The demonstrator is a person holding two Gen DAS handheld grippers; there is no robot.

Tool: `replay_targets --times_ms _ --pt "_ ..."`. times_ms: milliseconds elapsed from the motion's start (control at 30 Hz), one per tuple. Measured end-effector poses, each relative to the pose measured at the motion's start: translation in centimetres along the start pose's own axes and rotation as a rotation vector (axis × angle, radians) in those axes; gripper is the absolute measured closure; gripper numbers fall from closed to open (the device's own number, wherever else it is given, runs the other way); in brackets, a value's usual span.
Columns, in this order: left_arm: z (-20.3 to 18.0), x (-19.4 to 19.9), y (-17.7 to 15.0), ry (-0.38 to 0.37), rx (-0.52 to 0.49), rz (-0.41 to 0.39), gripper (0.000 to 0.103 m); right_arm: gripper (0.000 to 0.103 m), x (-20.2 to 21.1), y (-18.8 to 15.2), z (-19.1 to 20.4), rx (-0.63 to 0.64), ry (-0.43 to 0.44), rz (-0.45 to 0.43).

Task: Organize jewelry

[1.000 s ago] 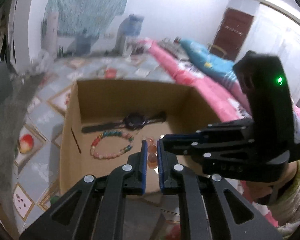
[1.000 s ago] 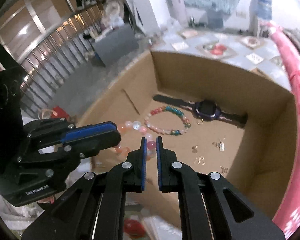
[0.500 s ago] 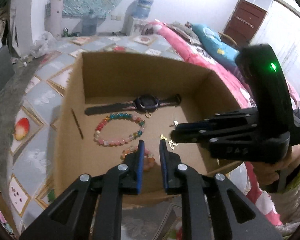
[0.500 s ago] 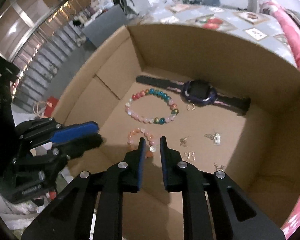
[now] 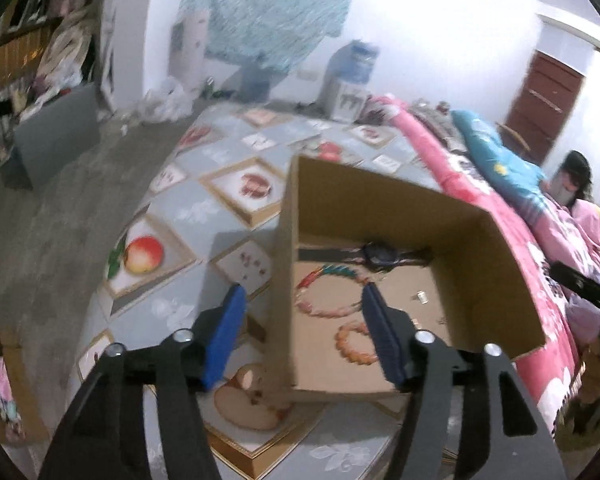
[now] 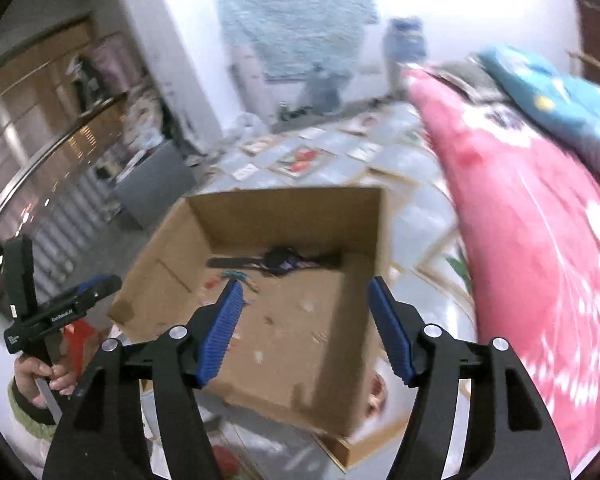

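Left gripper: the black two-finger gripper with blue pads hangs above the near left corner of the box, its jaws opening with nothing between the pads; it holds nothing.
Right gripper: the second black gripper with blue ribbed pads is tilted down over the near side of the box, its jaws opening too, released and empty.
Hand: in the right wrist view a hand in a pale cuffed sleeve grips the handle of the left gripper, off the left side of the box.
Box: the open brown cardboard box sits on a patterned grey-blue mat with gold-framed fruit pictures; all the jewelry lies on its floor.
Watch: a dark wristwatch with a black strap lies along the far wall of the box.
Large bracelet: a bead bracelet of green, red and pink beads lies just in front of the watch.
Small bracelet: a smaller ring of orange-pink beads lies nearer the front wall, close beside the large bracelet.
Small pieces: tiny metal trinkets are scattered on the right part of the floor, too blurred to tell what they are.
Surroundings: a pink patterned quilt runs along the right side of the mat, and a person in pink sits on it at the far end.
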State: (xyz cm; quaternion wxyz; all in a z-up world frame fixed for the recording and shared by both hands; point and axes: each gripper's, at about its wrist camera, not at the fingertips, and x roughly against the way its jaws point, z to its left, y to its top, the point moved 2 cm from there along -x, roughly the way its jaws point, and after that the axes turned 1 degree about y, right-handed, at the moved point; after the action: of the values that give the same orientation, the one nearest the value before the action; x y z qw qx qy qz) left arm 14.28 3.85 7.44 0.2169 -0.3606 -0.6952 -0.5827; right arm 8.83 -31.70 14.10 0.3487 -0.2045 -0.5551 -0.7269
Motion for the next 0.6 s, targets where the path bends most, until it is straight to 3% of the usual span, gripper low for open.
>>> replay_targets --times_ms 233,333,467,600 --pt "0.5 -3.3 -1.5 -0.043 0.109 0.125 0.037 0.041 -2.5 -3.3 -3.6 -0.109 -0.048 0.119" --pt "-0.1 -4.0 -1.9 -0.083 0.138 0.166 0.035 0.041 -3.5 -4.3 -3.5 -0.116 -0.010 0.175" --pt "-1.3 -3.9 -2.1 -0.032 0.104 0.162 0.035 0.038 -3.8 -5.0 -2.6 -0.105 0.116 0.209" --pt "-1.8 -3.6 -2.6 -0.027 0.099 0.174 0.035 0.038 -3.6 -4.6 -2.1 -0.069 0.080 0.190"
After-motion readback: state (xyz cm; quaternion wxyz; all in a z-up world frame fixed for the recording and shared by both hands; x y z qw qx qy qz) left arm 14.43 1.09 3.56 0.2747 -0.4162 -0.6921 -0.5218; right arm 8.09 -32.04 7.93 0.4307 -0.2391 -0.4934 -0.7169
